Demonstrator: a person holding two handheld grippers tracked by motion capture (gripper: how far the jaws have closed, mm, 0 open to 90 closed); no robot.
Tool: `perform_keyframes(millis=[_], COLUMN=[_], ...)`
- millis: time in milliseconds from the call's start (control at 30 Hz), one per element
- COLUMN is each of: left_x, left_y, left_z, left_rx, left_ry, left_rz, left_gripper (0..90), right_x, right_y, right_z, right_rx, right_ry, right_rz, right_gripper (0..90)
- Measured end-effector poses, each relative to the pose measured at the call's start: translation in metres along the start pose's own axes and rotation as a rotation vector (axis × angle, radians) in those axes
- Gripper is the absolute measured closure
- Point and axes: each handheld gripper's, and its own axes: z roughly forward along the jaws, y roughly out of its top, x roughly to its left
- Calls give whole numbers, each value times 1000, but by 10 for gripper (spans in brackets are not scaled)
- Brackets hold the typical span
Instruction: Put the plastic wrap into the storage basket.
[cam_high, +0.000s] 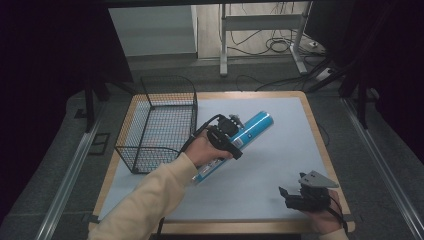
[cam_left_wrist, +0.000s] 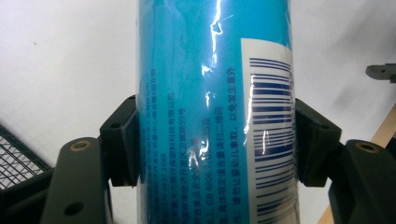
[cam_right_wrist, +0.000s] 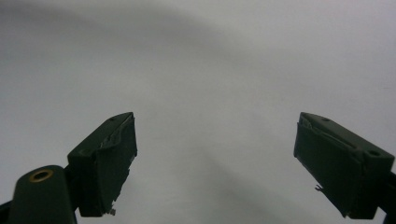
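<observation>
Overhead, I am holding my left gripper (cam_high: 231, 134) across the middle of a long blue cylindrical can with a glossy plastic wrap and a white lower end (cam_high: 235, 145). The can is lying tilted, its blue top pointing toward two o'clock and its white end toward seven o'clock by my sleeve. It appears to be lifted clear of the pale grey mat (cam_high: 270, 165), though I cannot be sure. A black wire mesh basket (cam_high: 157, 125) is standing just beside it at nine o'clock; I judge I am carrying the can that way, gripped at mid-length so it stays balanced. My right gripper (cam_high: 290, 196) is waiting near the table's five o'clock corner, well apart from the can.

Looking along my left gripper, its fingers (cam_left_wrist: 122, 140) are pinching the blue can (cam_left_wrist: 210, 116) from both sides, pads pressed flat on the wrap. A white label panel with a dark blue barcode is running along the three o'clock side, and columns of small Chinese print are covering the blue part; I can make out "GB" and some digits, nothing more certain. A corner of the mesh basket (cam_left_wrist: 18, 161) is showing at eight o'clock.

Along my right gripper (cam_right_wrist: 215, 158), the fingers (cam_right_wrist: 105, 163) are spread wide with nothing between them, hovering over the bare grey mat (cam_right_wrist: 210, 70), presumably kept free.
</observation>
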Motion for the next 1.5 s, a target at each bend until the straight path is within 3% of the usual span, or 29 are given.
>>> perform_keyframes(millis=[1500], left_x=[27], left_y=[27], left_z=[-40], left_rx=[-77], left_ry=[83], left_rz=[-20], left_gripper=[313], right_x=[-2], right_y=[-1], right_z=[1], right_rx=[3], right_ry=[-9], right_rz=[9], right_gripper=[139])
